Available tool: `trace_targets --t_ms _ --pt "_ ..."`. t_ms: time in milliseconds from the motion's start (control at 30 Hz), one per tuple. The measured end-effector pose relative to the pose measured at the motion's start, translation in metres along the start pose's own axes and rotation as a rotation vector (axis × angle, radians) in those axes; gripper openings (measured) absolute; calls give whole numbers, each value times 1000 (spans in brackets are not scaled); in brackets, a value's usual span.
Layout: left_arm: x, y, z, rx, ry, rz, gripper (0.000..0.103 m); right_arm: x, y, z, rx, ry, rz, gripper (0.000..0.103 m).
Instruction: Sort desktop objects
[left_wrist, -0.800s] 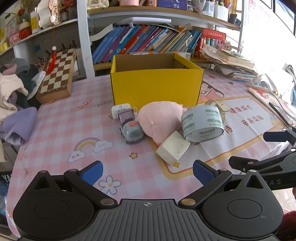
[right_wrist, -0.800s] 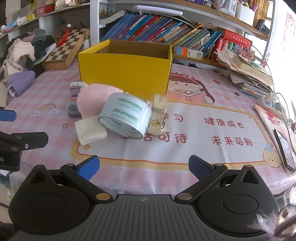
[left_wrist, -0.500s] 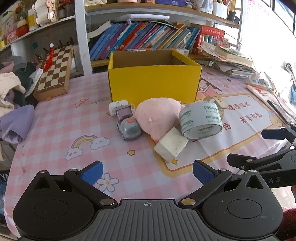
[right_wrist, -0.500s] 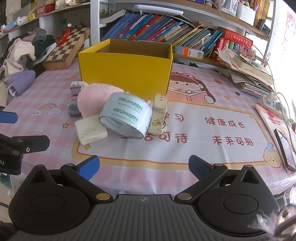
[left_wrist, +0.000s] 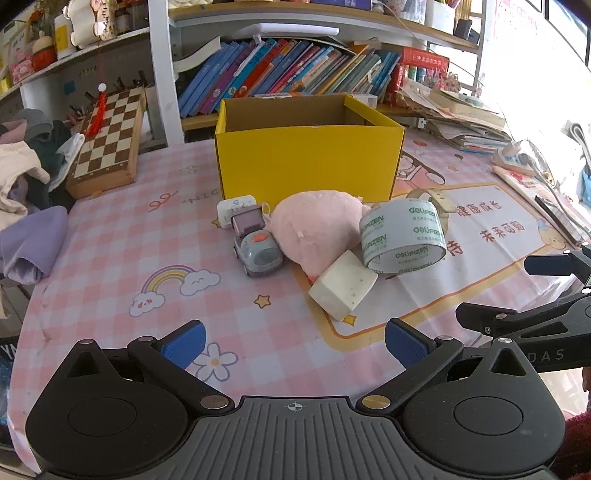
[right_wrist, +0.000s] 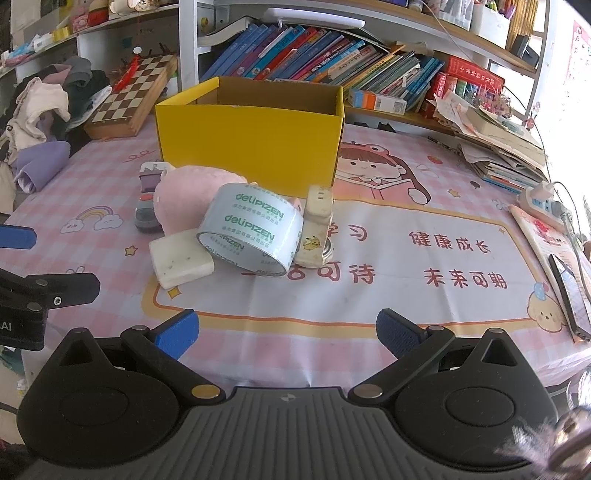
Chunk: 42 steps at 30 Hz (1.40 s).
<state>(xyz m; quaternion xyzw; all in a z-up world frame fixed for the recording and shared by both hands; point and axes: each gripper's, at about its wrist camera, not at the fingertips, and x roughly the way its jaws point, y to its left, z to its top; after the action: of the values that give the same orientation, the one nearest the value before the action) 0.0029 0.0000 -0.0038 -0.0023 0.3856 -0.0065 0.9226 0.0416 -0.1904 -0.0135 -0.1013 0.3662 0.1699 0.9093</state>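
Your left tool (left_wrist: 293, 341) hangs over the near edge of the bench (left_wrist: 110, 258), jaws spread as wide as they go and gripping nothing. Your right tool (right_wrist: 286, 332) is in the same state, empty and fully spread.

The pile to be sorted lies ahead of both tools, just in front of the yellow box (left_wrist: 308, 164), whose open top faces up. From the left tool, the toy car (left_wrist: 256, 249) sits ahead and slightly left, nose toward you. The pink plush (left_wrist: 316, 225) is just beside it, dead ahead. The white block (left_wrist: 343, 290) is the nearest piece, ahead and a little right, leaning against the plush. Its long axis runs diagonally, from near left to far right, so you would need to turn the wrist to span its short side.

From the right tool, the tape roll (right_wrist: 251, 230) lies ahead and left, tilted up on the block (it may roll once the block moves). The cream watch (right_wrist: 316, 225) stands just right of it, touching.

By my reading, the left hand is nearer the block and car; the right is nearer the tape and watch.
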Motion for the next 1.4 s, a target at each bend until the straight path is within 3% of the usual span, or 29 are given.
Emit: trace_targets --t_ms 1400 --pt "3 1 -3 -4 29 -10 103 -2 3 0 -27 7 -5 103"
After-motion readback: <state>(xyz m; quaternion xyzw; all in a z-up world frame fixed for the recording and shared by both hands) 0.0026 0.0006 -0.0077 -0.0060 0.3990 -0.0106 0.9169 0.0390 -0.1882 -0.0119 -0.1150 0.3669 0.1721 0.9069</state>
